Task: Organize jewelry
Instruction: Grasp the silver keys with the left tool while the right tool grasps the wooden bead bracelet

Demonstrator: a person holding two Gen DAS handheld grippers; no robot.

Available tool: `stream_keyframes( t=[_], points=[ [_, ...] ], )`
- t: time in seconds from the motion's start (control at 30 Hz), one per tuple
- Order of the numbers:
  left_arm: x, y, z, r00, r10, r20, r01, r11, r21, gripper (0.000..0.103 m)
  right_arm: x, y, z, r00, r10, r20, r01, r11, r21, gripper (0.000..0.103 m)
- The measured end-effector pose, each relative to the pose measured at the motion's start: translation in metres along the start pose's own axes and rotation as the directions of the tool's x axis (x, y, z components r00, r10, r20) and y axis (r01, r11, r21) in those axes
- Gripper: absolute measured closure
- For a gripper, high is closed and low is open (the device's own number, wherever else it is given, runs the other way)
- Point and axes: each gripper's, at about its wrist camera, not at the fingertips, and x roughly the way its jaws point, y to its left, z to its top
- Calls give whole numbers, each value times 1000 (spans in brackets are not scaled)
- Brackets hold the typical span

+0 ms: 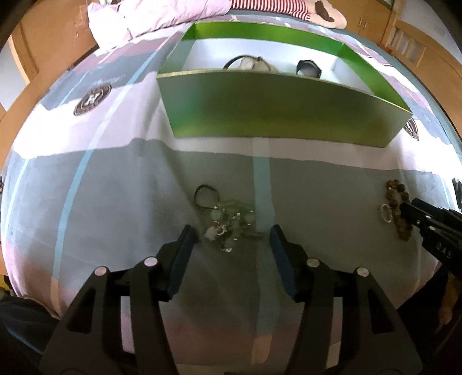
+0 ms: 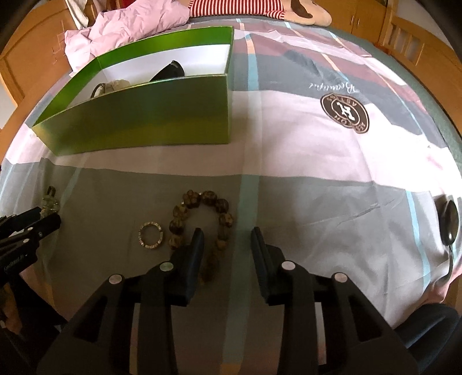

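Note:
A green box [image 1: 277, 109] [image 2: 144, 118] stands on the bed with a watch [image 1: 309, 67] and a pale bracelet [image 1: 251, 64] inside. My left gripper [image 1: 232, 235] is open, its fingers either side of a tangled pale-bead necklace [image 1: 231, 223] with a black cord [image 1: 205, 196]. My right gripper [image 2: 226, 238] is open over a brown-bead bracelet [image 2: 202, 219], its left finger [image 2: 195, 245] covering part of it. A small silver ring bracelet [image 2: 150, 235] lies just left of the beads. Both show in the left wrist view: beads [image 1: 400, 207], ring [image 1: 385, 213].
The patterned bedsheet [image 2: 317, 178] covers the whole work area. A pink quilt [image 2: 130, 26] and a striped plush toy [image 2: 260, 8] lie behind the box. A dark spoon-like object [image 2: 449, 228] rests at the right edge. A wooden bed frame [image 1: 31, 49] surrounds the bed.

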Motion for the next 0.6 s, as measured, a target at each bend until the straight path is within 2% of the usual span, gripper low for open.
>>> stream_keyframes(
  t=[0.07, 0.17, 0.33, 0.47, 0.6],
  points=[
    [1, 2, 0, 1000, -5, 5, 5, 1000, -8, 49, 0, 1, 1, 1000, -5, 3, 5, 1000, -2, 69],
    [0, 1, 2, 1000, 9, 12, -9, 1000, -5, 55, 0, 2, 1, 1000, -16, 7, 16, 1000, -9, 69],
    [0, -4, 1, 999, 35, 25, -35, 999, 15, 55, 1, 6, 0, 999, -35, 16, 35, 999, -18, 68],
    [0, -8, 1, 999, 38, 29, -38, 999, 24, 55, 2, 6, -1, 999, -44, 18, 44, 999, -15, 63],
    [-2, -8, 1, 999, 35, 31, -36, 999, 27, 58, 2, 8, -1, 999, -47, 22, 47, 999, -11, 63]
  ],
)
